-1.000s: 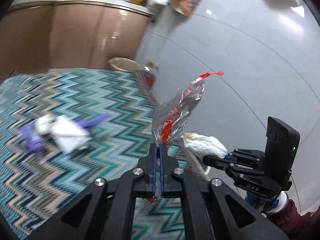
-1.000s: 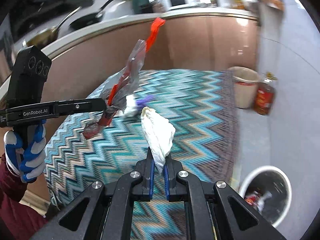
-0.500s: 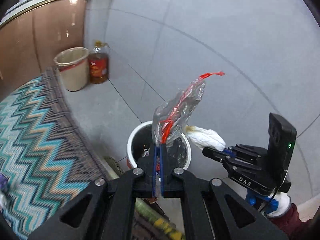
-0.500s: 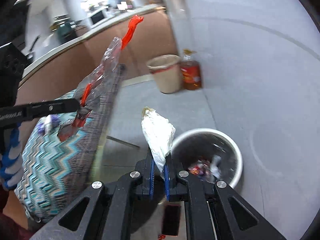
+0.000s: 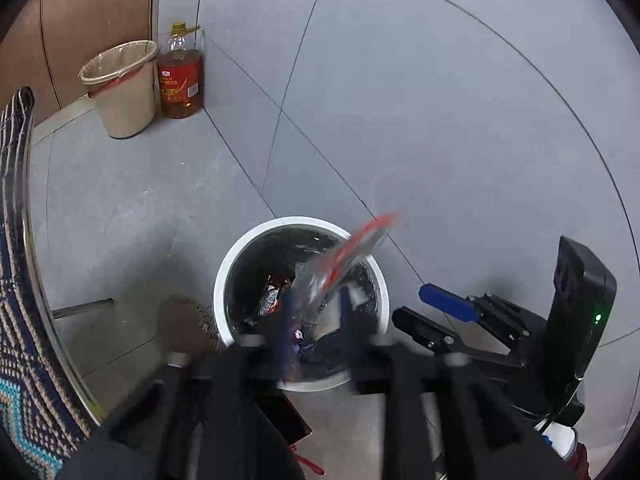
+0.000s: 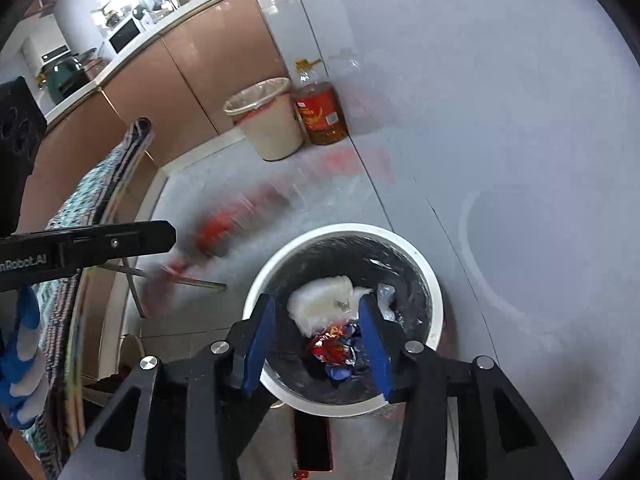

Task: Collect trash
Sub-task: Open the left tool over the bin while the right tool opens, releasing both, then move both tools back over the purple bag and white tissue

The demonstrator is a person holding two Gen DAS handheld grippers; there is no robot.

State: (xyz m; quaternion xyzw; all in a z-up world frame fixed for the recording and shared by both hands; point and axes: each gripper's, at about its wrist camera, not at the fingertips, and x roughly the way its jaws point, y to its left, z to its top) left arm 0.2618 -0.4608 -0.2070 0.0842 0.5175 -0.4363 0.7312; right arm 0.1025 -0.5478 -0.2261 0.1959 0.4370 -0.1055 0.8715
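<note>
A white-rimmed trash bin (image 5: 224,276) with a black liner stands on the grey floor, also in the right wrist view (image 6: 434,280). My left gripper (image 5: 316,300) is open above it, blurred. A clear plastic wrapper with red print (image 5: 344,260) is loose between its fingers, blurred, over the bin; it shows as a red smear in the right wrist view (image 6: 212,236). My right gripper (image 6: 316,304) is open over the bin. A crumpled white tissue (image 6: 320,304) lies inside the bin on shiny candy wrappers (image 6: 334,350).
A beige lined bin (image 5: 120,88) and an oil bottle (image 5: 180,80) stand by the brown cabinets (image 6: 192,68). The zigzag-patterned table edge (image 5: 16,280) is at the left. A dark flat object (image 6: 314,440) lies on the floor by the bin.
Both grippers have opened over the white bin. The tissue has dropped from the right gripper into the bin. The plastic wrapper has come loose from the left gripper.
</note>
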